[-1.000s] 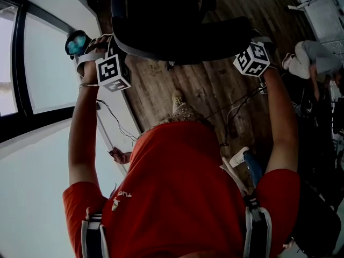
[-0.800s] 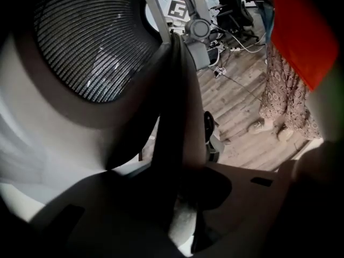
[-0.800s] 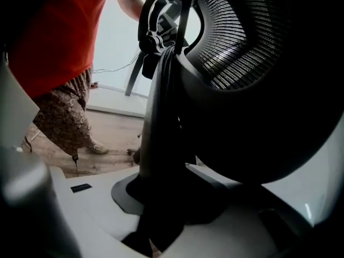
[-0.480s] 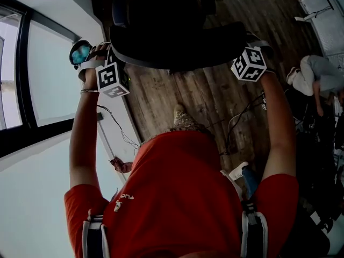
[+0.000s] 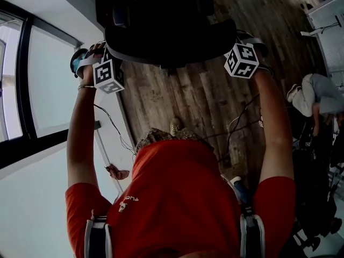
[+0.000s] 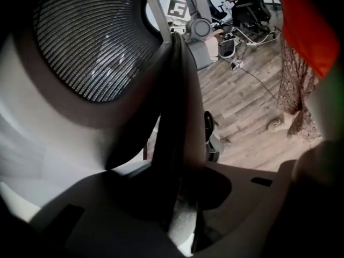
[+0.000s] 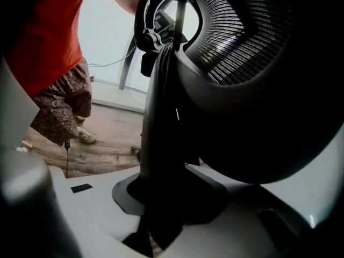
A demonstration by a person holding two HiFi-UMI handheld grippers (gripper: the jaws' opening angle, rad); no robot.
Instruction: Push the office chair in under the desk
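The black office chair stands on the wood floor ahead of me, seen from above, its curved backrest nearest. My left gripper is shut on the backrest's left edge, and my right gripper on its right edge. In the left gripper view the dark backrest frame runs down between the grey jaws, with mesh above. In the right gripper view the frame sits between that gripper's jaws, which have just been closing on it. The chair's seat reaches the picture's top; I cannot make out the desk.
A window wall and white sill run along the left. Cables lie on the floor near my foot. A person crouches at the right among dark gear. Other office chairs stand far off.
The chair has rolled away from me, up the picture, with both grippers still on its backrest. My arms and feet have followed it forward.
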